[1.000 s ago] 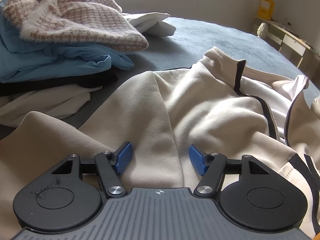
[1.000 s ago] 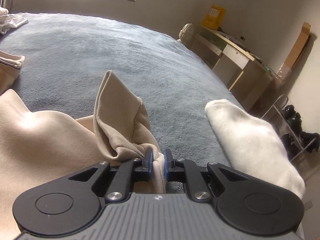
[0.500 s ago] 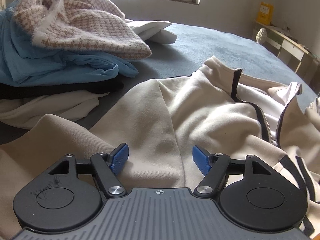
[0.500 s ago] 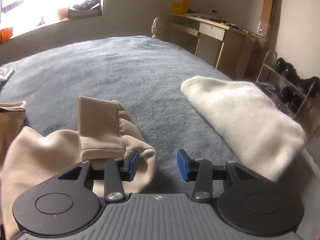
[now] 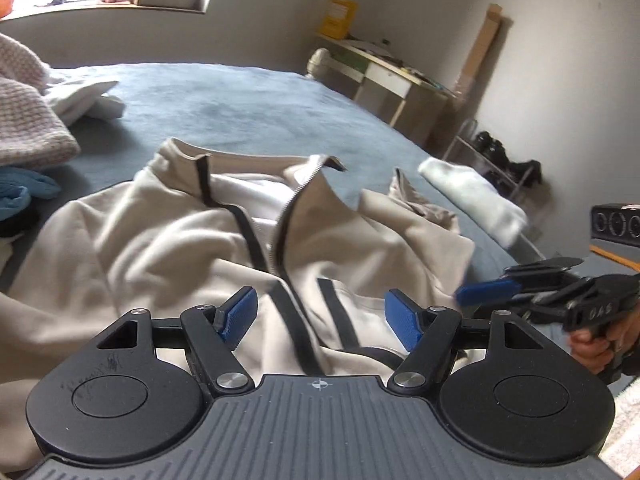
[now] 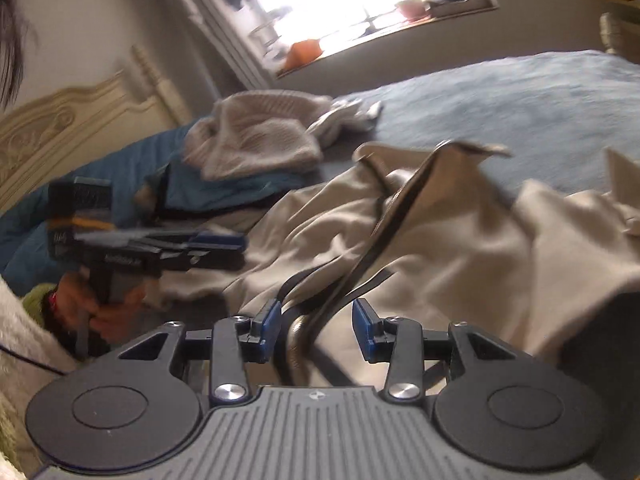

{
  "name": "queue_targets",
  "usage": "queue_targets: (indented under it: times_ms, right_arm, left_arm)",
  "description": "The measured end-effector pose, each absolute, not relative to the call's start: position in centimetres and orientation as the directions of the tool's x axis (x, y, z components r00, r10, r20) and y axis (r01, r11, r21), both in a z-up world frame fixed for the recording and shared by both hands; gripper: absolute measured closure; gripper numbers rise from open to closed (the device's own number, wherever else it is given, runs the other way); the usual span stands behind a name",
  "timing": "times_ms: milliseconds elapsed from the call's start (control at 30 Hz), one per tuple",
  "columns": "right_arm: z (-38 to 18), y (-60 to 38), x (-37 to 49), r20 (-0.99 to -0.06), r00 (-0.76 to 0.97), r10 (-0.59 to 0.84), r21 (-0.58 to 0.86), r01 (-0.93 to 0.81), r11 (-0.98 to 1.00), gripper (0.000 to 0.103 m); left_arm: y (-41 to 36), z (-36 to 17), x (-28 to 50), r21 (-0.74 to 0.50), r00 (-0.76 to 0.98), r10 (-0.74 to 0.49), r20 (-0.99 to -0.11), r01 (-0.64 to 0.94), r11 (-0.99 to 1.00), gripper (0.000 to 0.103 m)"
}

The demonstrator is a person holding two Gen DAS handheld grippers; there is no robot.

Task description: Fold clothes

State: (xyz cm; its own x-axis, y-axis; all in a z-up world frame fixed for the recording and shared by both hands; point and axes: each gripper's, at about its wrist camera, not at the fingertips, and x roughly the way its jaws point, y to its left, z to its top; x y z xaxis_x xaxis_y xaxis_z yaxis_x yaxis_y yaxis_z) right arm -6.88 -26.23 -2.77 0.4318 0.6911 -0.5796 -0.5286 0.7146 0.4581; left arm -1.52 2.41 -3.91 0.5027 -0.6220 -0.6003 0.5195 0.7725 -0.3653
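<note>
A beige zip jacket (image 5: pixel 160 232) with black trim and white lining lies crumpled and unzipped on the blue-grey bed cover (image 5: pixel 240 108). My left gripper (image 5: pixel 322 316) hovers open over its lower front, pads apart, nothing pinched. In the right wrist view the jacket (image 6: pixel 460 240) fills the middle. My right gripper (image 6: pixel 316 330) is open there, with the black hem band lying loose between its pads, which do not press on it. Each view shows the other gripper, held in a hand: the right gripper (image 5: pixel 486 292) at the jacket's right edge, the left gripper (image 6: pixel 216 244) at its left.
A pile of clothes lies to the left: a checked knit sweater (image 5: pixel 28 132) on a blue garment (image 5: pixel 20 194). A folded white fluffy item (image 5: pixel 472 196) lies at the bed's right edge. A desk (image 5: pixel 384 76) and shoe rack (image 5: pixel 500 156) stand beyond; a headboard (image 6: pixel 60 128) is at the left.
My right gripper let go of the beige sleeve cuff, opened, and swung left to the jacket's hem. My left gripper rose and turned right, still open.
</note>
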Motion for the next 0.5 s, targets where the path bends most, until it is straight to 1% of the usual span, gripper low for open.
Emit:
queue_targets:
  times_ms: [33, 67, 100, 167, 200, 233, 267, 300, 333, 367, 400, 433, 467, 500]
  right_arm:
    - [-3.4, -25.1, -7.0, -0.589, 0.405, 0.699, 0.458, -0.546, 0.702, 0.061]
    - [-3.9, -24.1, -7.2, -0.597, 0.390, 0.701, 0.454, -0.556, 0.696, 0.061]
    - [-4.4, -23.5, -7.2, -0.603, 0.383, 0.700, 0.453, -0.558, 0.695, 0.061]
    - [-5.3, -22.4, -7.2, -0.612, 0.368, 0.700, 0.454, -0.561, 0.692, 0.065]
    - [-5.6, -22.1, -7.3, -0.611, 0.360, 0.705, 0.461, -0.562, 0.687, 0.065]
    - [-5.9, -21.8, -7.4, -0.610, 0.353, 0.710, 0.468, -0.563, 0.681, 0.069]
    - [-6.1, -21.5, -7.5, -0.607, 0.345, 0.716, 0.472, -0.568, 0.674, 0.076]
    - [-6.1, -21.1, -7.7, -0.601, 0.338, 0.725, 0.473, -0.581, 0.662, 0.078]
    - [-6.1, -20.7, -7.9, -0.595, 0.330, 0.733, 0.473, -0.594, 0.651, 0.084]
    - [-6.1, -20.3, -8.1, -0.589, 0.322, 0.741, 0.473, -0.607, 0.639, 0.087]
    - [-6.1, -20.0, -8.4, -0.583, 0.314, 0.749, 0.473, -0.619, 0.627, 0.087]
    - [-6.1, -19.6, -8.6, -0.577, 0.306, 0.757, 0.472, -0.631, 0.615, 0.087]
    - [-6.1, -19.2, -8.8, -0.574, 0.298, 0.762, 0.468, -0.645, 0.604, 0.088]
    - [-6.2, -18.6, -9.0, -0.577, 0.290, 0.763, 0.456, -0.661, 0.596, 0.088]
  left_arm:
    - [2.0, -4.2, -1.5, -0.380, 0.481, -0.631, -0.609, 0.521, 0.764, 0.039]
    - [1.7, -4.5, -1.5, -0.395, 0.461, -0.638, -0.617, 0.520, 0.757, 0.047]
    - [1.7, -4.7, -1.4, -0.411, 0.445, -0.640, -0.626, 0.510, 0.756, 0.050]
    - [1.8, -5.2, -1.2, -0.440, 0.415, -0.641, -0.645, 0.484, 0.756, 0.056]
    - [1.8, -5.5, -1.1, -0.455, 0.400, -0.642, -0.654, 0.471, 0.756, 0.056]
    - [2.0, -5.6, -1.0, -0.465, 0.389, -0.643, -0.660, 0.460, 0.756, 0.057]
    - [2.2, -5.6, -1.0, -0.475, 0.378, -0.644, -0.665, 0.451, 0.756, 0.057]
    - [2.4, -5.7, -0.9, -0.484, 0.368, -0.644, -0.670, 0.441, 0.756, 0.057]
    - [2.6, -5.7, -0.9, -0.493, 0.354, -0.646, -0.676, 0.434, 0.754, 0.057]
    - [2.8, -5.7, -0.8, -0.502, 0.340, -0.648, -0.681, 0.428, 0.752, 0.056]
    - [3.0, -5.7, -0.8, -0.511, 0.325, -0.651, -0.686, 0.421, 0.749, 0.056]
    - [3.1, -5.8, -0.7, -0.515, 0.315, -0.648, -0.693, 0.413, 0.751, 0.053]
    - [3.2, -5.9, -0.6, -0.515, 0.307, -0.644, -0.701, 0.406, 0.755, 0.049]
    - [3.3, -6.0, -0.6, -0.514, 0.298, -0.639, -0.709, 0.402, 0.758, 0.048]
